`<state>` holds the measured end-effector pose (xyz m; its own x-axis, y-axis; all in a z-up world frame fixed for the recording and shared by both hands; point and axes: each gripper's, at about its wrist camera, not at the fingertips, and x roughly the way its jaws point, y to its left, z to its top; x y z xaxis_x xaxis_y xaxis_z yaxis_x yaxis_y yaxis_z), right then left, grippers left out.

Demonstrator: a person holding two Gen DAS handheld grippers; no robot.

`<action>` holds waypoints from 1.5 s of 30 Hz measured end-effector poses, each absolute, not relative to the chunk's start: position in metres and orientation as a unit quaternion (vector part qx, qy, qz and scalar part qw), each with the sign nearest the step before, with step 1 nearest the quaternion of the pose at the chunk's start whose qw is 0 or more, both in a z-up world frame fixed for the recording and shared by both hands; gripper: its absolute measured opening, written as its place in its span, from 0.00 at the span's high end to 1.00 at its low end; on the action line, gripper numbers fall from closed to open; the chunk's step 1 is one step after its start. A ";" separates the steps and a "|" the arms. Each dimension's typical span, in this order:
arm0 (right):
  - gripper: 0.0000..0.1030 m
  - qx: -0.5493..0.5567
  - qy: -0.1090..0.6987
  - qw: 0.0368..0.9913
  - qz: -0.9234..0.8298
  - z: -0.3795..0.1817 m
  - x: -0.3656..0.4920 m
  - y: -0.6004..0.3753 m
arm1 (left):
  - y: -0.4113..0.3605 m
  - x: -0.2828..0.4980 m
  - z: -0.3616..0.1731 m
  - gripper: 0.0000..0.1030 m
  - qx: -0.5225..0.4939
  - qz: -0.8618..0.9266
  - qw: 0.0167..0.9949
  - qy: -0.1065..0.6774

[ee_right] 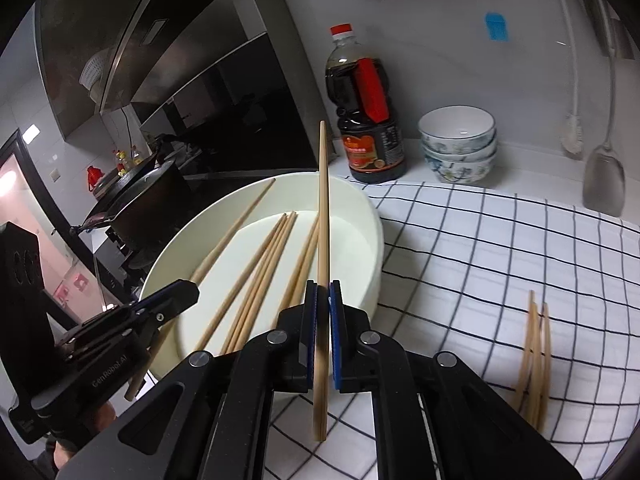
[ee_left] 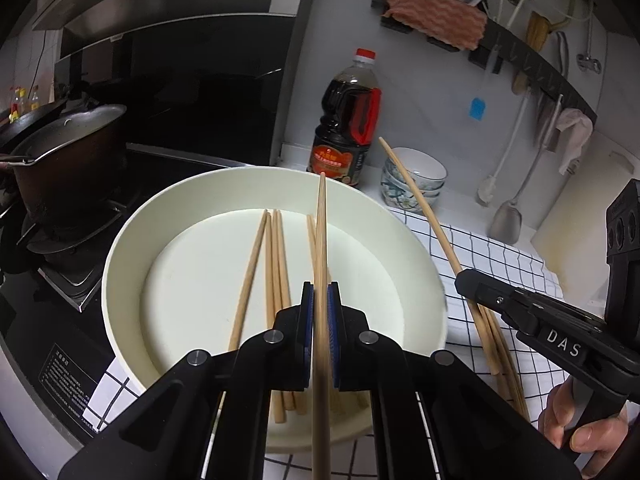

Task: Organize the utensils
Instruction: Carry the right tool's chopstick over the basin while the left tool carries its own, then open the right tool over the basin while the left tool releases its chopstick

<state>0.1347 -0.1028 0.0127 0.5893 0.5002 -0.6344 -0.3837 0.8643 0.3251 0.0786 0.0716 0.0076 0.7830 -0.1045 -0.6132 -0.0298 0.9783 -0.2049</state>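
Both tools carry one chopstick each from bowl to cloth.
Left tool (ee_left: 320,300) clamps a chopstick (ee_left: 321,240) over the white bowl (ee_left: 120,248); right tool (ee_right: 322,300) clamps another (ee_right: 323,200). Lay each flat, parallel beside the sorted chopsticks (ee_right: 534,344) on the checked cloth (ee_right: 480,240) covering the desk.

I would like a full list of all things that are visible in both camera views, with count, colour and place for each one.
basin: one, cream, on the checked cloth beside the stove
loose chopsticks in basin: about six, light wood, lying on its bottom
chopsticks on cloth: a few, light wood, right of the basin
checked cloth: one, white with dark lines, on the counter
sauce bottle: one, dark with red cap, behind the basin
bowls: three stacked, white patterned, beside the bottle
pot: one, dark, on the stove
spatula: one, metal, against the wall
left gripper: black, blue fingers shut on one chopstick
right gripper: black, blue fingers shut on one chopstick
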 end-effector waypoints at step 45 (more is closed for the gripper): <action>0.74 0.077 0.397 0.882 0.241 0.003 0.160 -0.089 | 0.106 0.087 -0.002 0.30 -0.119 0.048 0.938 0.323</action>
